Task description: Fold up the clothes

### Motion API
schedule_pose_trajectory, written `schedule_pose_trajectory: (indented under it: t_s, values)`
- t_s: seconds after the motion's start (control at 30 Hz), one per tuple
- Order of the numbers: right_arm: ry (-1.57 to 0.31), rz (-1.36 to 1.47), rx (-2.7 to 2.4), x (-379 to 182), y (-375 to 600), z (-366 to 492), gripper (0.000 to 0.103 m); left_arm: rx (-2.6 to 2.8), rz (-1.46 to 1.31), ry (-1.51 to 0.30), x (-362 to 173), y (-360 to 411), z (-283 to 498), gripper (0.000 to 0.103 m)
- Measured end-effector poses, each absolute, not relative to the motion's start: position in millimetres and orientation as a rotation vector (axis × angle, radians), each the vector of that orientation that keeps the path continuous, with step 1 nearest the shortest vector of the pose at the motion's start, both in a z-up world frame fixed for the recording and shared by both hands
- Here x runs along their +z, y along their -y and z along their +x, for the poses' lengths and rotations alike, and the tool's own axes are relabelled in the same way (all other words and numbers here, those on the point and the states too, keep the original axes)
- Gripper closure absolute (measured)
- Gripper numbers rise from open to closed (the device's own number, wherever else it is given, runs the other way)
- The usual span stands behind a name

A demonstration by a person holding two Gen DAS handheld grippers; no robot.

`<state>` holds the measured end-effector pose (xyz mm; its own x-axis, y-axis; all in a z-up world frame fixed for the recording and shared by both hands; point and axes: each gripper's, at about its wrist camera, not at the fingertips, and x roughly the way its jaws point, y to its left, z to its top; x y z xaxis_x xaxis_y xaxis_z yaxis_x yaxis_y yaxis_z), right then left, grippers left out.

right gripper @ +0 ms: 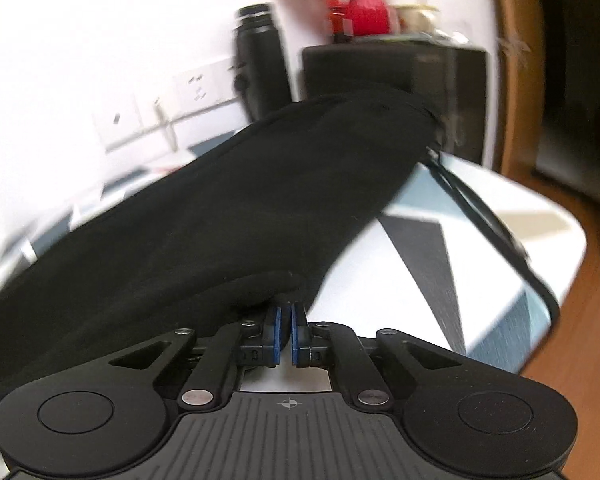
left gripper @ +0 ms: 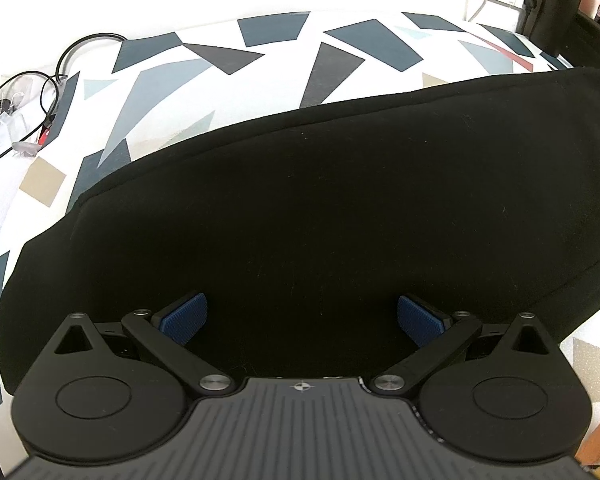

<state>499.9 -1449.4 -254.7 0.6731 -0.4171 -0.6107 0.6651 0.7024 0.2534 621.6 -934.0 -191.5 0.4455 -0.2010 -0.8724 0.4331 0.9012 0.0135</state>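
A black garment (left gripper: pixel 340 200) lies spread across the cloth-covered table (left gripper: pixel 220 52), running from its near left toward the far right, where a dark flask (left gripper: pixel 556 4) stands by the wall. The left gripper (left gripper: pixel 302 320) hangs over the garment's near part with its blue pads (left gripper: pixel 186 318) wide apart and nothing between them. The right gripper (right gripper: pixel 285 332) has its pads drawn together at the garment's near edge (right gripper: pixel 260 288); a lip of black fabric bulges just beyond the tips, so it seems pinched there, though black on black makes it hard to be sure the cloth sits between the pads. By my reading, the step in hand is taking hold of an edge to start a fold. The next move calls for the left gripper to close on a matching edge, then for both to lift and carry the fabric over evenly so it lands flat. The right view is smeared, so the red vase (right gripper: pixel 366 12) and wall sockets (right gripper: pixel 160 116) are soft. The garment's kind, its seams and its near left end cannot be made out, and the gripper bodies hide the near table edge.
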Motion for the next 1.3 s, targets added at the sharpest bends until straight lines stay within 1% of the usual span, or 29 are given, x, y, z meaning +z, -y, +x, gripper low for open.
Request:
schedule_pose_trajectory:
  t_s: [0.1, 0.17, 0.27, 0.33, 0.37, 0.43, 0.47, 0.53, 0.67, 0.7, 0.73, 0.77, 0.8, 0.87, 0.9, 1.0, 1.17, 1.2, 1.23, 1.3]
  values:
    - [-0.536, 0.575, -0.662, -256.0, 1451.9, 483.5, 0.098, -0.401, 0.251, -1.034, -191.7, 934.1, 621.1, 0.000]
    - [-0.537, 0.546, -0.712, -250.9, 1448.8, 480.2, 0.097, -0.402, 0.250, -1.030, -191.8, 934.0, 620.6, 0.000]
    - [-0.550, 0.448, -0.724, -242.3, 1442.2, 480.8, 0.084, -0.405, 0.250, -1.025, -192.0, 933.9, 619.8, 0.000]
    - [-0.551, 0.352, -0.687, -239.8, 1433.0, 487.4, 0.061, -0.405, 0.249, -1.021, -192.1, 933.7, 619.1, 0.000]
    - [-0.550, 0.299, -0.668, -239.3, 1427.6, 491.6, 0.059, -0.405, 0.249, -1.019, -192.1, 933.7, 618.6, 0.000]
    - [-0.563, 0.228, -0.622, -241.5, 1420.6, 504.3, 0.057, -0.404, 0.247, -1.017, -192.1, 933.5, 617.8, 0.000]
    - [-0.574, 0.204, -0.605, -243.7, 1418.3, 510.6, 0.058, -0.404, 0.247, -1.017, -192.1, 933.6, 617.9, 0.000]
    - [-0.634, 0.129, -0.629, -250.5, 1417.4, 527.0, 0.066, -0.402, 0.247, -1.019, -191.9, 933.9, 618.1, 0.000]
    - [-0.684, 0.059, -0.690, -259.3, 1424.2, 548.6, 0.066, -0.401, 0.249, -1.025, -191.7, 934.5, 619.1, 0.000]
    - [-0.685, 0.057, -0.693, -259.5, 1427.6, 552.4, 0.070, -0.401, 0.249, -1.024, -191.8, 934.3, 618.9, 0.000]
    - [-0.673, 0.081, -0.686, -259.4, 1431.9, 551.4, 0.083, -0.402, 0.249, -1.022, -191.9, 934.1, 618.7, 0.000]
    - [-0.659, 0.109, -0.678, -259.4, 1436.4, 549.3, 0.091, -0.402, 0.249, -1.021, -192.0, 933.9, 618.5, 0.000]
    - [-0.627, 0.139, -0.673, -256.3, 1438.2, 543.4, 0.094, -0.402, 0.249, -1.022, -192.0, 933.9, 618.9, 0.000]
    - [-0.561, 0.189, -0.664, -246.8, 1439.7, 529.6, 0.095, -0.404, 0.251, -1.031, -191.8, 934.2, 620.7, 0.000]
    - [-0.525, 0.214, -0.657, -241.6, 1439.0, 519.0, 0.099, -0.404, 0.253, -1.038, -191.5, 934.8, 622.0, 0.000]
    - [-0.446, 0.342, -0.625, -238.1, 1443.0, 483.4, 0.099, -0.406, 0.259, -1.055, -191.2, 936.2, 625.1, 0.000]
    - [-0.389, 0.629, -0.632, -259.4, 1461.4, 446.5, 0.098, -0.414, 0.262, -1.047, -192.1, 935.7, 624.4, 0.000]
    - [-0.337, 0.705, -0.680, -262.4, 1465.2, 436.7, 0.103, -0.415, 0.262, -1.046, -192.1, 935.7, 624.1, 0.000]
    - [-0.278, 0.793, -0.747, -265.3, 1472.0, 423.5, 0.103, -0.416, 0.262, -1.044, -192.1, 935.6, 624.0, 0.000]
    - [-0.235, 0.894, -0.831, -268.5, 1485.8, 404.6, 0.103, -0.416, 0.261, -1.041, -192.2, 935.5, 623.6, 0.000]
